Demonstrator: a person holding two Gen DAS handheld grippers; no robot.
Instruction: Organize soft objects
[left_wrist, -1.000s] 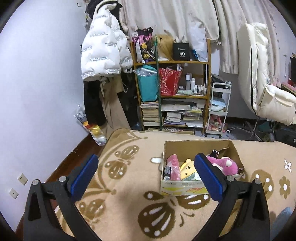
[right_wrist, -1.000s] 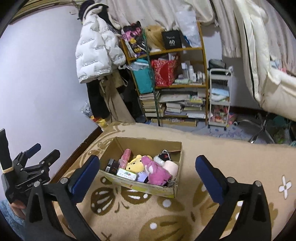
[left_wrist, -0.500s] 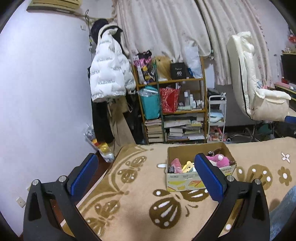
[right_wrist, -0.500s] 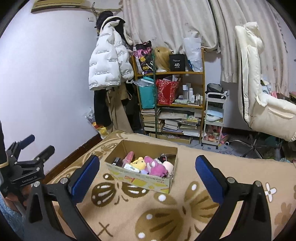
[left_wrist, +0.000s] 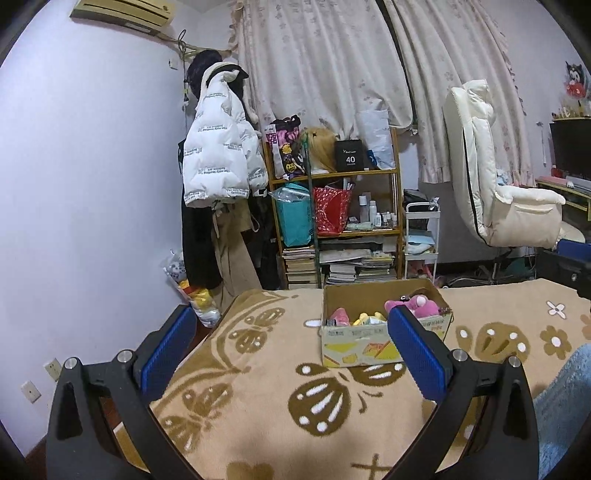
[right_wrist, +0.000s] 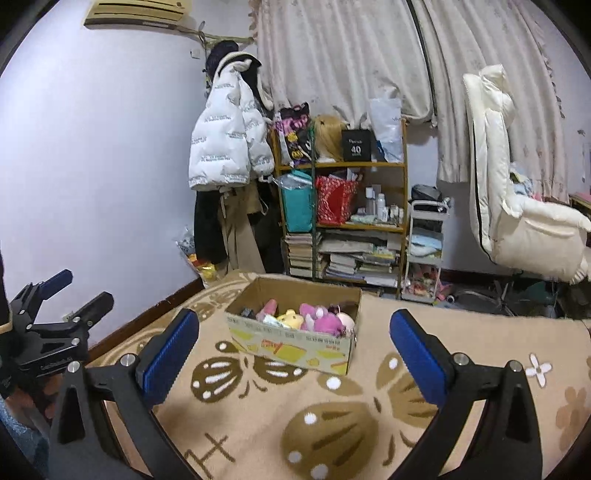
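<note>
Bare blanket (right_wrist: 258, 417) before open box (right_wrist: 295, 341)

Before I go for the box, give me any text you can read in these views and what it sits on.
"40": white number on the black box on the shelf's top level.
White puffer jacket: rows of repeated print, too small to read.
Cardboard box: printed lines along its side, blurred.
Left tongs: white lettering on the body, unreadable.

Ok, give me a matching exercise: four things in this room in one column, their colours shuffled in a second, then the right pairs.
Things:
1. puffer jacket
2. plush toy at the right in the cardboard box
3. tall bag on the shelf
4. gripper pads

Colours:
A. blue
B. pink
C. white
D. teal

Pairs: 1-C, 2-B, 3-D, 4-A
</note>
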